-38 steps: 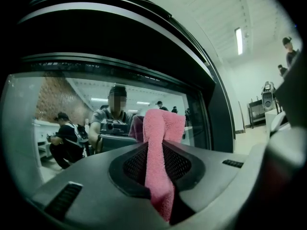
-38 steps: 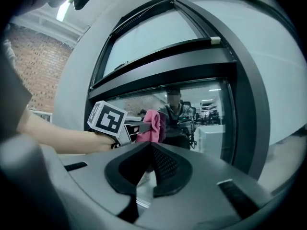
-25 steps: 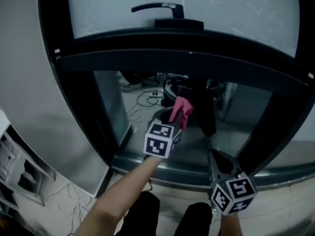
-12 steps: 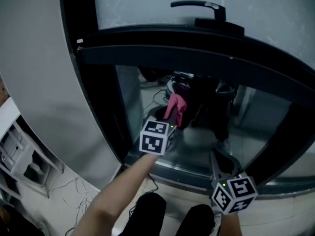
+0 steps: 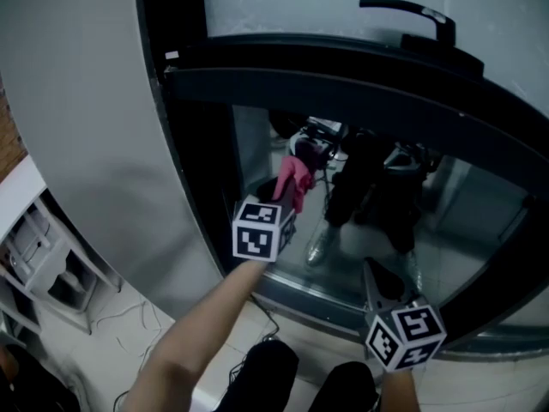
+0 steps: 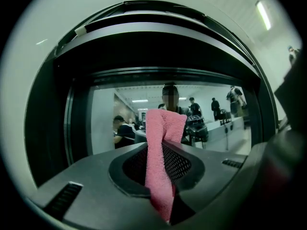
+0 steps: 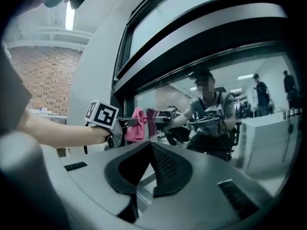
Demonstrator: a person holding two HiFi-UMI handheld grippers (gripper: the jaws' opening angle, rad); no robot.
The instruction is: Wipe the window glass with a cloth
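A pink cloth is pressed against the lower window glass, close to the pane's left frame edge. My left gripper is shut on it, and its marker cube sits just below. In the left gripper view the cloth stands up between the jaws, with the glass right ahead. The right gripper view shows the cloth from the side, touching the pane. My right gripper hangs lower right, off the glass, with its jaws closed together and nothing in them.
A thick black window frame crosses above the lower pane, with a black handle on the frosted upper pane. A grey wall borders the left. A white rack and cables lie on the tiled floor at lower left.
My left gripper has slid the cloth leftward along the lower pane toward its left frame edge. The head view has turned left. My right gripper has stayed low.
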